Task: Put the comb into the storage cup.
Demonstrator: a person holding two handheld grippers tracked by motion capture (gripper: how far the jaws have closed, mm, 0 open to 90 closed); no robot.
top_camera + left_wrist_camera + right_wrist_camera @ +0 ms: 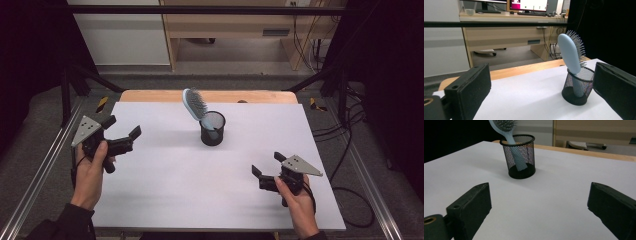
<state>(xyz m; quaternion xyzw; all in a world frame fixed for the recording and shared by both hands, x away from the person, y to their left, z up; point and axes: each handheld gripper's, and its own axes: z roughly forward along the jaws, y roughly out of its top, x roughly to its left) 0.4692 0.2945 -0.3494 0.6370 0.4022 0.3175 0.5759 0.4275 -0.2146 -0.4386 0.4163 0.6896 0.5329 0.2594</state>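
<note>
Standing handle-down in the mesh cup [212, 128] near the bench [165, 190] centre, the hairbrush [194, 104] is tilted toward 11 o'clock. Both the left gripper [121, 133] and right gripper [267, 164] are held wide open and empty. The light cup could be toppled if the brush is pulled sideways.

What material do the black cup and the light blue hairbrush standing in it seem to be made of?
The black cup looks like metal wire mesh with a matte finish: you can see through its fine grid to the brush handle. The light blue hairbrush looks like smooth plastic with a soft sheen; its thin grey bristles may be plastic or metal, which I cannot tell.
</note>
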